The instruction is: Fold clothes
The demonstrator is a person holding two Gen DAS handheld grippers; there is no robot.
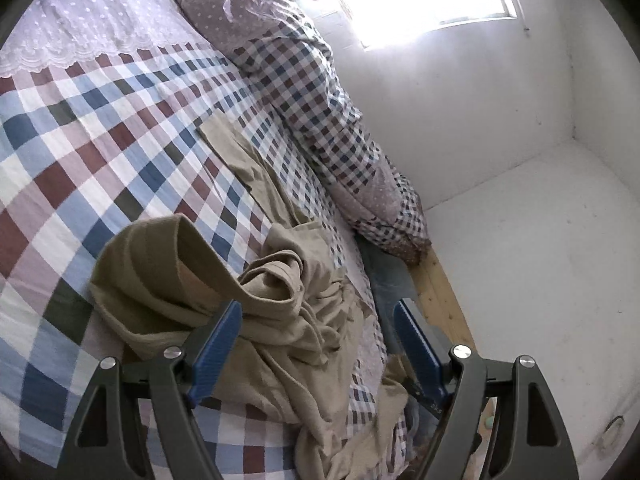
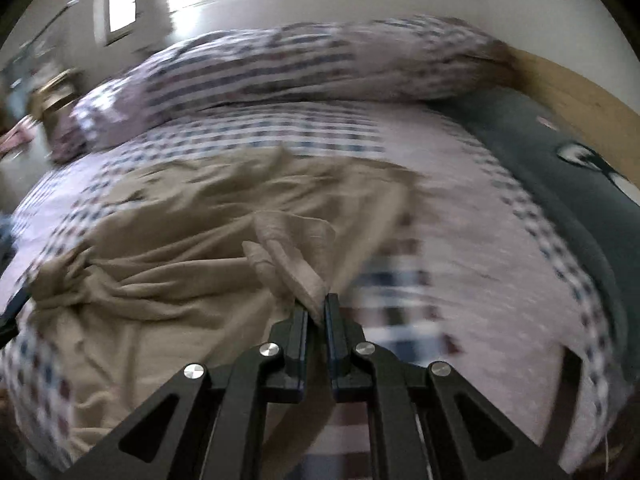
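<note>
Right tongs (image 2: 318, 308): jaws nearly closed, a fold of the tan garment (image 2: 192, 240) is pinched between them. The right view is motion-blurred, so how much cloth is held cannot be told.

Left tongs (image 1: 318, 332): jaws wide apart, nothing held. They are poised over the bunched part of the garment (image 1: 280, 320); whether the left finger (image 1: 216, 344) touches the cloth cannot be told.

Garment location: on the bed (image 1: 80, 140), crumpled near the bed's side edge. In the left view the heap is seen directly under and ahead of the left tongs, with one flat strip (image 1: 236, 152) running away up and to the left, toward the lace-edged cover (image 1: 92, 28). The long axis is judged to run along that strip, roughly in line with the left tongs' pointing direction.

Key relation: the pinched fold lies at the right tongs, with the bulk of the cloth spread left and forward of it. The left tongs are nearer the heap, so a second grip is best taken there before spreading.

Room: open checked sheet to the left of the heap is available for laying flat. To the right, the bed's wooden edge (image 1: 436, 292) is close. The rolled duvet (image 1: 304, 92) bounds the far side, just beside the wall (image 1: 460, 120).
</note>
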